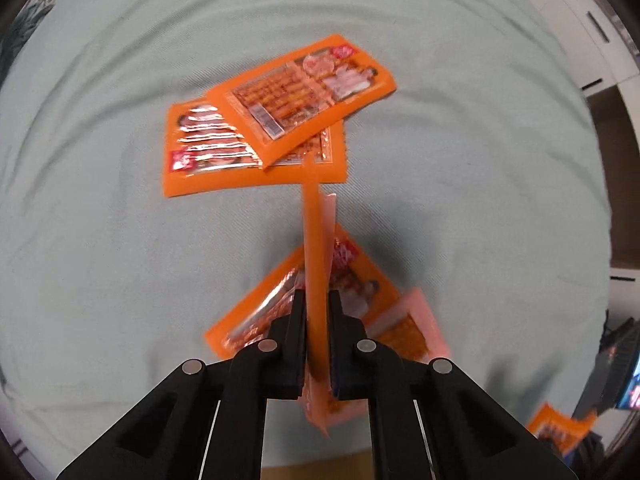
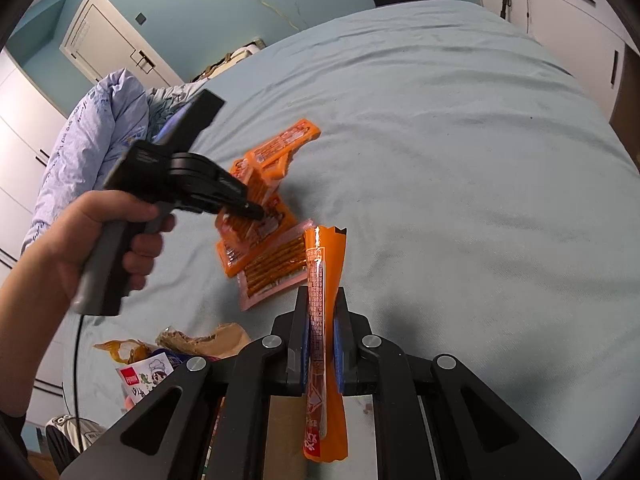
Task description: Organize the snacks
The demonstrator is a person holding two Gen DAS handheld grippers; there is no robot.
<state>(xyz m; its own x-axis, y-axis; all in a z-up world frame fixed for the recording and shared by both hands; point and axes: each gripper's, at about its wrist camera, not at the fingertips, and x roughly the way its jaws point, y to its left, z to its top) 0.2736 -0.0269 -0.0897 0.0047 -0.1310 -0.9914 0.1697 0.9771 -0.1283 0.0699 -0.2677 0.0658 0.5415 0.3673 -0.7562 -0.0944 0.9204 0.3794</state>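
Observation:
My left gripper [image 1: 317,300] is shut on an orange snack packet [image 1: 314,248], held edge-on above the bed; it also shows in the right wrist view [image 2: 256,212]. Under it lie an orange packet [image 1: 360,276] and a pink packet [image 1: 408,328]. Farther off, two orange packets [image 1: 304,92] overlap in a stack. My right gripper [image 2: 322,300] is shut on another orange snack packet [image 2: 322,280], held upright near the bed's front edge. The pink packet [image 2: 276,268] lies just left of it.
The pale green bed sheet [image 2: 460,160] fills both views. A blue quilt [image 2: 92,132] is bunched at the left. More snack bags [image 2: 148,372] lie at the bed's front left. White cabinets [image 2: 580,20] stand at the right, a door [image 2: 108,44] at the back.

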